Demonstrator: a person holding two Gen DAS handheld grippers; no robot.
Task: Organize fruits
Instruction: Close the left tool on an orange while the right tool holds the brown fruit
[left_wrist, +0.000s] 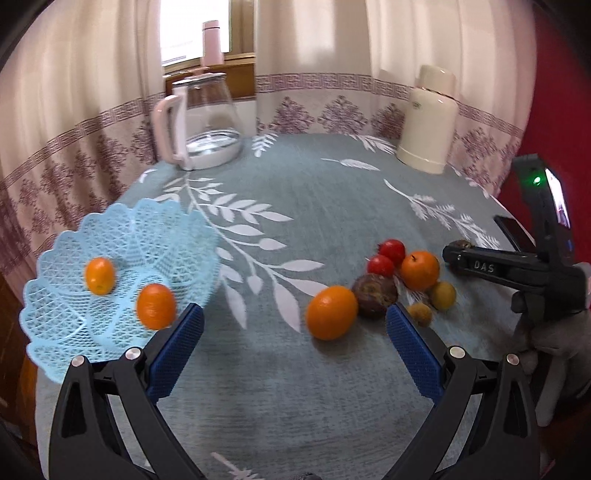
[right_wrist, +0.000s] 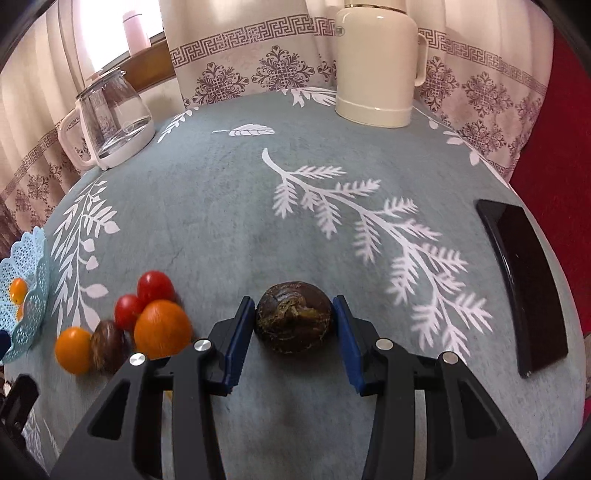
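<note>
Right gripper (right_wrist: 294, 321): blue pads pressed on either side of a dark wrinkled fruit (right_wrist: 294, 316), narrow gap, fruit held just above the grey leaf-print tablecloth (right_wrist: 229, 206).
Left gripper (left_wrist: 295, 332): jaws spread wide, nothing between them, above the cloth.
Basket (left_wrist: 66, 332): pale blue lattice, at the table's left edge; 2 small oranges inside (left_wrist: 99, 276) (left_wrist: 156, 305).
Loose fruit pile: between basket and right gripper; 1 orange (left_wrist: 331, 312) nearest the left tool, second dark fruit (left_wrist: 374, 295) touching it, 2 red tomatoes (left_wrist: 392, 249) (left_wrist: 380, 265), larger orange (left_wrist: 420, 269), 2 small yellowish fruits (left_wrist: 442, 294) (left_wrist: 420, 314).
Rear of table: glass kettle (right_wrist: 107, 122) left, cream jug (right_wrist: 376, 62) right.
Right edge: black phone (right_wrist: 524, 284) lying flat.
</note>
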